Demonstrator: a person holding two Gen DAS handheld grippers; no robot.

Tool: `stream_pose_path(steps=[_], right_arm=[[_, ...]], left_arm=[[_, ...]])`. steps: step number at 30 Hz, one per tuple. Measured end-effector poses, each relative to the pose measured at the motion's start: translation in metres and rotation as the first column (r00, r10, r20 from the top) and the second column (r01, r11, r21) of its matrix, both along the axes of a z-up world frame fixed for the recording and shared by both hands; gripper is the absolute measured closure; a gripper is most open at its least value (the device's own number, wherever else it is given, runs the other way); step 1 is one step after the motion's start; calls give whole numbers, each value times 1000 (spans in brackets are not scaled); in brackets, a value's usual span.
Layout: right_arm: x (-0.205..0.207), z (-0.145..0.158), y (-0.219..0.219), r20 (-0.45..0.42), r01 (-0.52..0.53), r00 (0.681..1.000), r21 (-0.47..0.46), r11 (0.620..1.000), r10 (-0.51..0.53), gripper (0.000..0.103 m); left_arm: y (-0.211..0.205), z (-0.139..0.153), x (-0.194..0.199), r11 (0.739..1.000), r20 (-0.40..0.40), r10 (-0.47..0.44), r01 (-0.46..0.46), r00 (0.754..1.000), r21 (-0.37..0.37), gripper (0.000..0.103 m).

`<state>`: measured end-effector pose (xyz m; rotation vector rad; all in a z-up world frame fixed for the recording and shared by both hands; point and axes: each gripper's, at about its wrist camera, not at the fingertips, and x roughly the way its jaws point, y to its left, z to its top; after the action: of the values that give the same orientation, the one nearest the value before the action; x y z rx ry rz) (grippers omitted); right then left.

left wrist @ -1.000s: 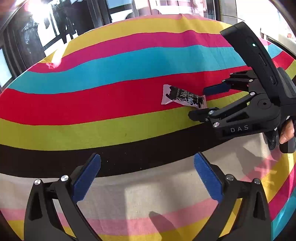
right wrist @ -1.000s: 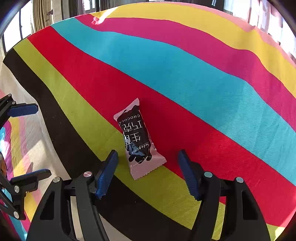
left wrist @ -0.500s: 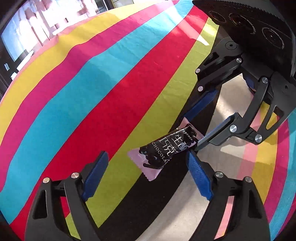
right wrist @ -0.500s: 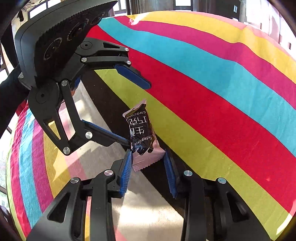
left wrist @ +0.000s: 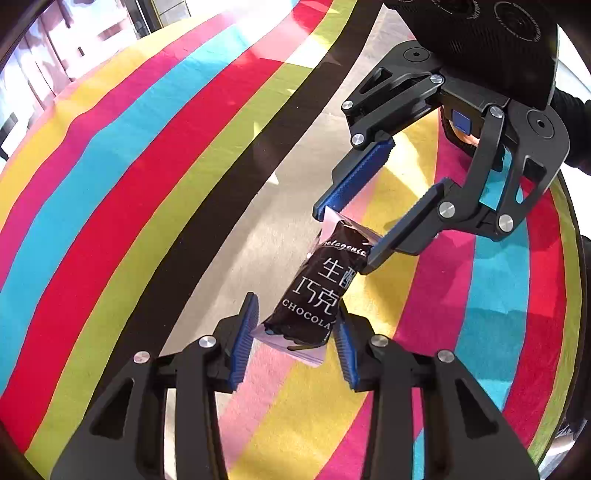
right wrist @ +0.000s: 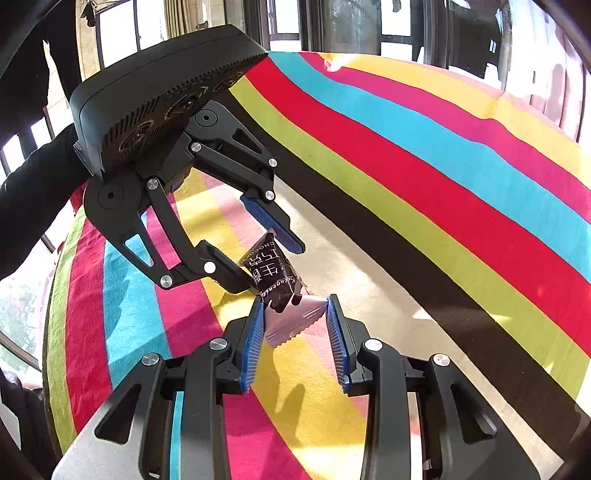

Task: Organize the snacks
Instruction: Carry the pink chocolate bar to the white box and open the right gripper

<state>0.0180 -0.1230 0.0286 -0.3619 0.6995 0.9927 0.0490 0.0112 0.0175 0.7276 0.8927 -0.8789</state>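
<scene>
- Snack (left wrist: 317, 291) up off the striped cloth (left wrist: 122, 177), pinched at both ends: left gripper (left wrist: 295, 332) just clamped onto one end, right gripper (right wrist: 295, 325) gripping the other.
- Dark sleeve (right wrist: 33, 206) only in right view.

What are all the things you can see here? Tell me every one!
chocolate snack packet: one, dark brown with pale pink ends and white writing, held up above the cloth between the two tools, one end in each.
striped cloth: one, with yellow, pink, blue, red, green, black and cream stripes, spread under everything.
windows: several, bright, with dark frames, behind the far edge of the cloth.
left tool: one, black with blue pads, shut on one end of the packet; its jaws have just been closing.
right tool: one, black with blue pads, shut on the other pink end.
sleeve: one, black, behind the left tool.
</scene>
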Motion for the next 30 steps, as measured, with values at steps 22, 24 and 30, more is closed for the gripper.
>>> stream_pose_path(steps=[22, 24, 30], right_arm=[[-245, 22, 116, 43, -233, 972, 27, 972, 232, 70], [-265, 17, 132, 27, -288, 958, 27, 957, 287, 70], [-314, -16, 185, -22, -407, 913, -14, 913, 407, 30]], left_arm=[[82, 35, -278, 938, 196, 329, -344, 924, 49, 66], [97, 34, -305, 916, 194, 382, -398, 904, 51, 64], [158, -9, -380, 768, 175, 610, -631, 773, 109, 13]])
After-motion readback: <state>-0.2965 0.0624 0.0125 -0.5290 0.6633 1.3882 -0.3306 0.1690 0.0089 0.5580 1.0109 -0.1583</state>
